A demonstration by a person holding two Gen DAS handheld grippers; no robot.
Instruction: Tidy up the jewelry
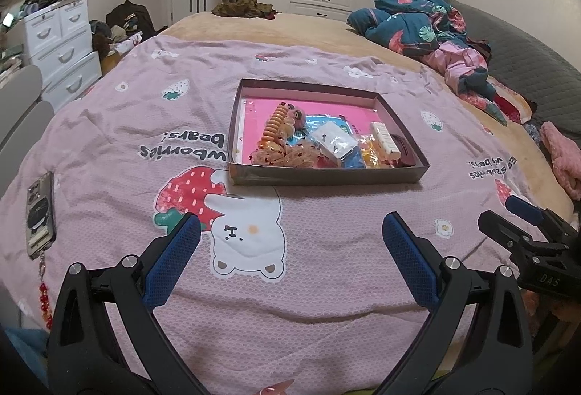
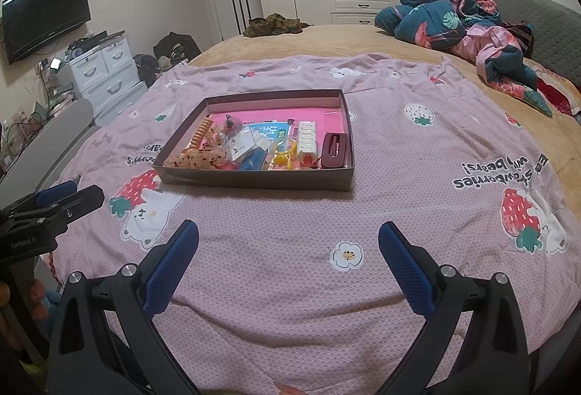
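A shallow brown box (image 1: 326,177) with a pink floor lies on the pink strawberry bedspread; it also shows in the right wrist view (image 2: 254,181). Inside it lie an orange coil hair tie (image 1: 275,121), beaded scrunchies (image 1: 279,155), a clear packet (image 1: 334,138), a white comb clip (image 2: 307,137), a dark red hair clip (image 2: 334,149) and yellow pieces (image 2: 283,155). My left gripper (image 1: 290,228) is open and empty, hovering over the bedspread short of the box. My right gripper (image 2: 288,231) is open and empty, also short of the box.
A phone (image 1: 40,213) with a red bead charm lies on the bedspread at the left. A crumpled blue floral quilt (image 1: 428,17) lies at the back right. White drawers (image 2: 105,75) stand left of the bed. The right gripper shows at the left view's edge (image 1: 523,213).
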